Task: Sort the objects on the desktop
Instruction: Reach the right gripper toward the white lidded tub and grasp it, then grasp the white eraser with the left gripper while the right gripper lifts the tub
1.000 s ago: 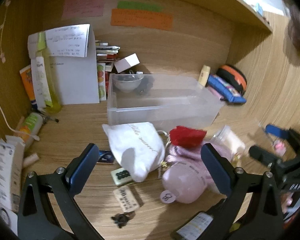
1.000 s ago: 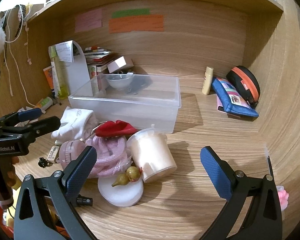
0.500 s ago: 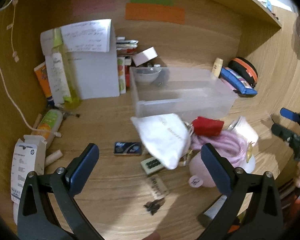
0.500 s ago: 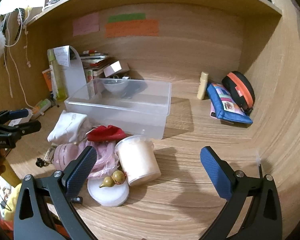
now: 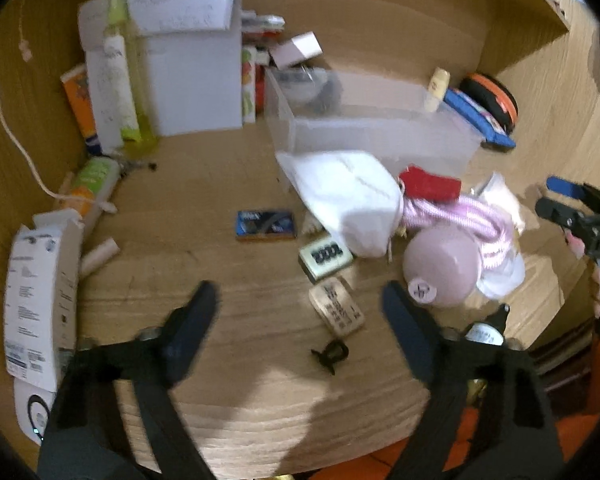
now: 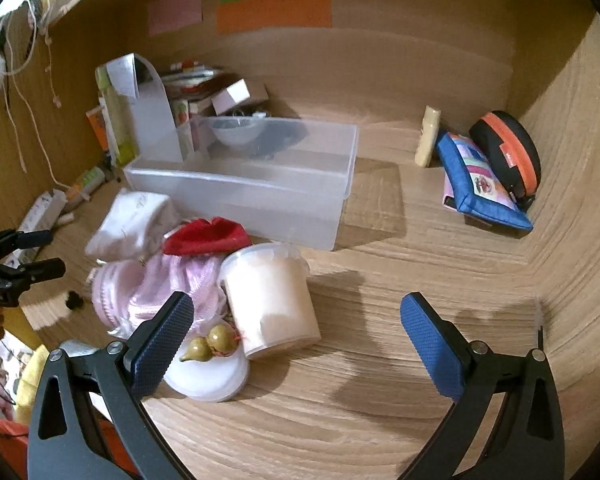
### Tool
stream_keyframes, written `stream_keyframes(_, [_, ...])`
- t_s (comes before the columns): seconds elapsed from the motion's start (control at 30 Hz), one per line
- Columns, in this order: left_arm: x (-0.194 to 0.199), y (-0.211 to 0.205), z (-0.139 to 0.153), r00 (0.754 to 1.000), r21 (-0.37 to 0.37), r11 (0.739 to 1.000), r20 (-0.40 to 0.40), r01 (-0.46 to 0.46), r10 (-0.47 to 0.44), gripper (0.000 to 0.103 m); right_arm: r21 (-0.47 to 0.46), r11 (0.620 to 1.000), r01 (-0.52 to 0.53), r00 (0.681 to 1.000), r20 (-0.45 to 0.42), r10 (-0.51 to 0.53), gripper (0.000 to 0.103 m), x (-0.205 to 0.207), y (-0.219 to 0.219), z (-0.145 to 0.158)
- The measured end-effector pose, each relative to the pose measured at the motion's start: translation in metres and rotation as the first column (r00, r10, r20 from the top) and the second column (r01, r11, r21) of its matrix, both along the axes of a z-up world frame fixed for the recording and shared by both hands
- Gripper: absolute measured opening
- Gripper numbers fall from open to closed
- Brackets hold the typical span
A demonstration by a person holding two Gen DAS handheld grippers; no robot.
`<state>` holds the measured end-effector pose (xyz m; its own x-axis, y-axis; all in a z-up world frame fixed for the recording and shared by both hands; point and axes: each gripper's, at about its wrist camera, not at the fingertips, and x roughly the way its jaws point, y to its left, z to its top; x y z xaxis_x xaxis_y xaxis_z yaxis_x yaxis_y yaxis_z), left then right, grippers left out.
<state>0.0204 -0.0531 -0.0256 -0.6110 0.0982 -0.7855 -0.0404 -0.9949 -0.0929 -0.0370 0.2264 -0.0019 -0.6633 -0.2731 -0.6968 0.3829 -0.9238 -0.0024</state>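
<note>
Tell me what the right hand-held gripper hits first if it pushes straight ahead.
Probably bare desk: the open right hand-held gripper points just right of the white lidded tub, toward the clear bin's right end. Depth is unclear.

The left gripper (image 5: 300, 320) hangs with jaws spread wide above a cluttered wooden desk (image 5: 204, 184), a wooden tag (image 5: 337, 311) between its fingertips, a clear plastic bin (image 5: 380, 136) farther ahead.

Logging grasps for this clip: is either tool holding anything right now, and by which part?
Nothing is held. The left tool and the right tool are both open and empty above the desk.
</note>
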Motion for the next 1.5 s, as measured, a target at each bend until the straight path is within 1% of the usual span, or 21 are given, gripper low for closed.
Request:
stream_keyframes(0.1, [-0.003,0.002,-0.009,1.000,-0.002,1.000,0.019,0.015,-0.015,0.078,-0.003,1.000,-0.013,0.999,0.033,0.013,0.102,-0.006,-0.001,-0.005])
stream_keyframes(0.2, [-0.006,0.006,-0.014,0.999,-0.006,1.000,0.027,0.028,-0.028,0.077,0.001,1.000,-0.025,0.999,0.041,0.025,0.102,-0.012,-0.003,-0.008])
stream_keyframes(0.27, [-0.007,0.008,-0.016,0.999,-0.012,0.999,0.033,0.036,-0.036,0.077,0.002,0.999,-0.032,0.998,0.061,0.032,0.101,-0.017,-0.004,-0.011])
stream_keyframes(0.3, [-0.008,0.009,-0.017,0.999,-0.017,0.999,0.036,0.038,-0.038,0.077,-0.002,0.999,-0.035,0.997,0.075,0.035,0.099,-0.021,-0.005,-0.013])
stream_keyframes(0.37, [-0.011,0.009,-0.020,0.998,-0.028,0.999,0.043,0.036,-0.035,0.077,0.001,0.999,-0.045,0.994,0.097,0.045,0.092,-0.027,-0.006,-0.017])
stream_keyframes(0.47, [-0.014,0.008,-0.024,0.998,-0.025,0.999,0.056,0.033,-0.031,0.077,0.014,0.999,-0.048,0.992,0.119,0.046,0.089,-0.035,-0.008,-0.023])
stream_keyframes(0.57, [-0.017,0.009,-0.027,0.998,-0.026,0.999,0.061,0.031,-0.029,0.076,0.001,0.998,-0.066,0.986,0.151,0.066,0.086,-0.043,-0.008,-0.029])
stream_keyframes(0.67, [-0.021,0.010,-0.031,0.997,-0.027,0.999,0.076,0.030,-0.028,0.065,-0.010,0.997,-0.080,0.982,0.168,0.081,0.086,-0.049,-0.009,-0.032])
stream_keyframes(0.8, [-0.022,0.011,-0.032,0.997,-0.030,0.999,0.068,0.025,-0.023,0.062,0.001,0.995,-0.096,0.978,0.188,0.094,0.086,-0.056,-0.014,-0.038])
stream_keyframes(0.9, [-0.022,0.012,-0.032,0.998,-0.038,0.999,0.059,0.024,-0.022,0.057,0.025,0.994,-0.103,0.973,0.208,0.096,0.086,-0.063,-0.018,-0.046])
stream_keyframes(0.93, [-0.022,0.012,-0.032,0.998,-0.037,0.999,0.054,0.026,-0.024,0.051,0.028,0.994,-0.103,0.973,0.212,0.094,0.086,-0.065,-0.019,-0.049])
stream_keyframes(0.97, [-0.022,0.014,-0.032,0.998,-0.037,0.999,0.050,0.029,-0.027,0.041,0.025,0.995,-0.100,0.972,0.218,0.093,0.086,-0.067,-0.019,-0.052])
stream_keyframes(1.03, [-0.023,0.014,-0.030,0.998,-0.035,0.999,0.046,0.033,-0.031,0.036,0.002,0.996,-0.094,0.969,0.230,0.091,0.084,-0.071,-0.016,-0.054])
stream_keyframes(1.07, [-0.023,0.014,-0.030,0.999,-0.041,0.999,0.043,0.031,-0.029,0.035,-0.013,0.996,-0.091,0.967,0.237,0.092,0.077,-0.073,-0.014,-0.055])
stream_keyframes(1.1, [-0.025,0.013,-0.030,0.999,-0.044,0.999,0.043,0.030,-0.028,0.034,-0.032,0.995,-0.094,0.964,0.245,0.099,0.073,-0.075,-0.013,-0.056])
stream_keyframes(1.13, [-0.025,0.012,-0.030,0.999,-0.039,0.999,0.044,0.028,-0.027,0.034,-0.047,0.994,-0.097,0.962,0.253,0.106,0.066,-0.076,-0.012,-0.056])
stream_keyframes(1.17, [-0.025,0.010,-0.029,0.999,-0.033,0.999,0.046,0.023,-0.022,0.032,-0.051,0.994,-0.096,0.961,0.256,0.106,0.064,-0.077,-0.012,-0.055])
stream_keyframes(1.27, [-0.024,0.007,-0.029,0.999,-0.044,0.999,0.038,0.009,-0.007,0.026,-0.052,0.995,-0.089,0.963,0.249,0.099,0.064,-0.077,-0.012,-0.052])
stream_keyframes(1.4, [-0.023,0.000,-0.027,0.999,-0.028,1.000,0.034,-0.014,0.015,0.025,-0.051,0.996,-0.069,0.969,0.235,0.079,0.064,-0.078,-0.007,-0.048])
stream_keyframes(1.5, [-0.022,-0.004,-0.027,0.999,-0.042,0.999,0.030,-0.025,0.027,0.025,-0.062,0.997,-0.055,0.971,0.227,0.068,0.064,-0.076,0.000,-0.045])
